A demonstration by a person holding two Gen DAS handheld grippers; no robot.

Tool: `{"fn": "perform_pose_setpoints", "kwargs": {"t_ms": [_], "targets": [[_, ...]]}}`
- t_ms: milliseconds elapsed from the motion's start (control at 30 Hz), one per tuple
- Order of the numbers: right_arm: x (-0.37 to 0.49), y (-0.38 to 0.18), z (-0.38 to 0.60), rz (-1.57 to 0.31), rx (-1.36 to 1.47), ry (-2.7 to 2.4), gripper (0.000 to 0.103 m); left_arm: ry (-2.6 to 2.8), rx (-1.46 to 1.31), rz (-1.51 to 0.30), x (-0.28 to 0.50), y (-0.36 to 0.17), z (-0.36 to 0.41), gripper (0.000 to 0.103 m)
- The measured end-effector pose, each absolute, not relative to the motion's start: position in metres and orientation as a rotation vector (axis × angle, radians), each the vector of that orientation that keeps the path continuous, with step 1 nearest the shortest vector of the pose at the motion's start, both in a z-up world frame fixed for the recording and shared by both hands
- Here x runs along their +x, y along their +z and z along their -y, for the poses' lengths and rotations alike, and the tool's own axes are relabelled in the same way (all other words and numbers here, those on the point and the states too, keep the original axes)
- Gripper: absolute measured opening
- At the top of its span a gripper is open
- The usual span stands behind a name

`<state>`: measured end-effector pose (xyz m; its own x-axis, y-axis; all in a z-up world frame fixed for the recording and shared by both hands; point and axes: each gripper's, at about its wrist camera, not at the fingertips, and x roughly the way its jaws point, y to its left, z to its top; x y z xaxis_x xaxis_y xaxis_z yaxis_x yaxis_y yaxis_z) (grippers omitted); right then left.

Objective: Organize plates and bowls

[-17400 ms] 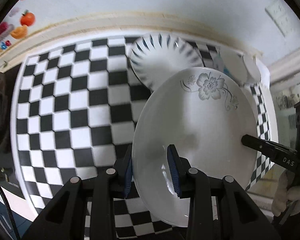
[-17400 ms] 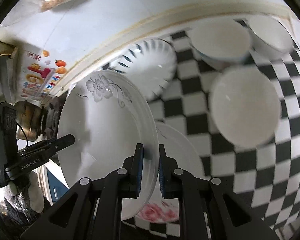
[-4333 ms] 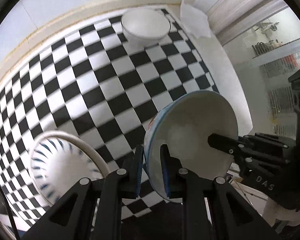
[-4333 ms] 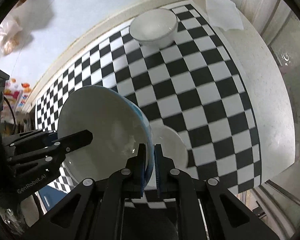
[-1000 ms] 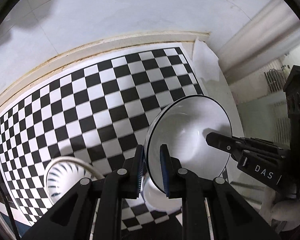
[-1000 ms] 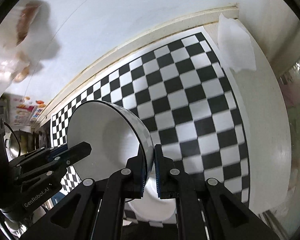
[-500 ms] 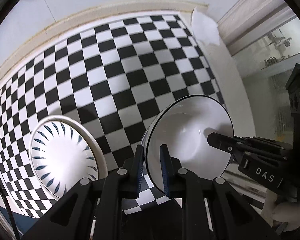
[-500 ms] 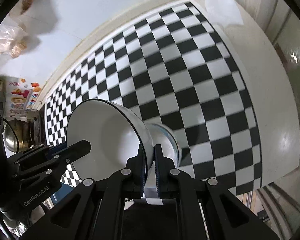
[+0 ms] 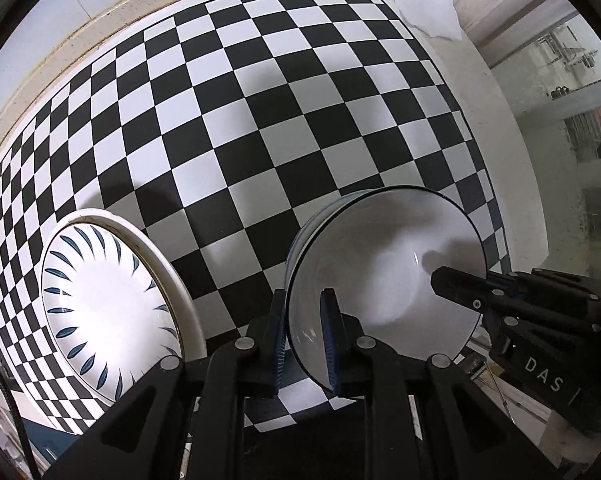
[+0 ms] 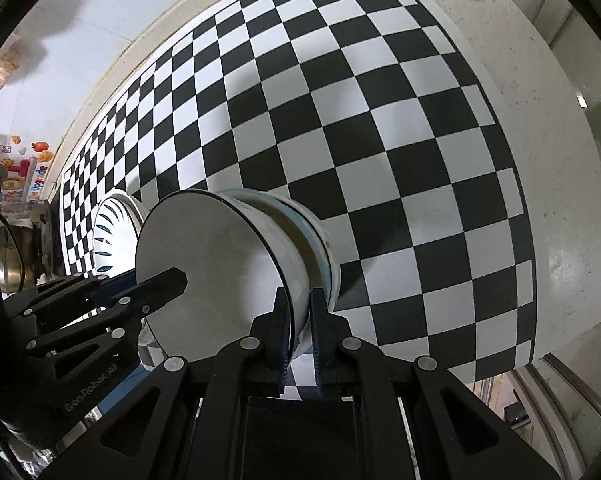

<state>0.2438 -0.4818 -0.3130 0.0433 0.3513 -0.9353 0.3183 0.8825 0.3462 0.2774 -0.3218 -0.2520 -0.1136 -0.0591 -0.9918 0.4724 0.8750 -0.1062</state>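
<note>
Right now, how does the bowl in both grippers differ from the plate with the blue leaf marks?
The bowl is deep, with a thin dark rim line; the plate is shallow, ringed with blue dashes. The left gripper and right gripper pinch the bowl's rim, nested in other bowls; the plate lies ungripped on a larger white plate. Both are white inside.

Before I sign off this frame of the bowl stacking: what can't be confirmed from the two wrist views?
- Whether the held bowl is seated in the bowl under it: right wrist view, its own wall hides the contact.
- How many bowls are stacked: only rims show.
- How many plates are stacked: left wrist view, the near edge is hidden by the left gripper.
</note>
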Motion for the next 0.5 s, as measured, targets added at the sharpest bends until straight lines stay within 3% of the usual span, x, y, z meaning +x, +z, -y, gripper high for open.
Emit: {"fn": "perform_pose_setpoints", "kwargs": {"t_ms": [500], "targets": [[0.256, -0.313, 0.473, -1.582, 0.482, 0.018, 0.014, -0.444, 0.328, -1.63, 0.279, -0.259, 0.321, 0.014]]}}
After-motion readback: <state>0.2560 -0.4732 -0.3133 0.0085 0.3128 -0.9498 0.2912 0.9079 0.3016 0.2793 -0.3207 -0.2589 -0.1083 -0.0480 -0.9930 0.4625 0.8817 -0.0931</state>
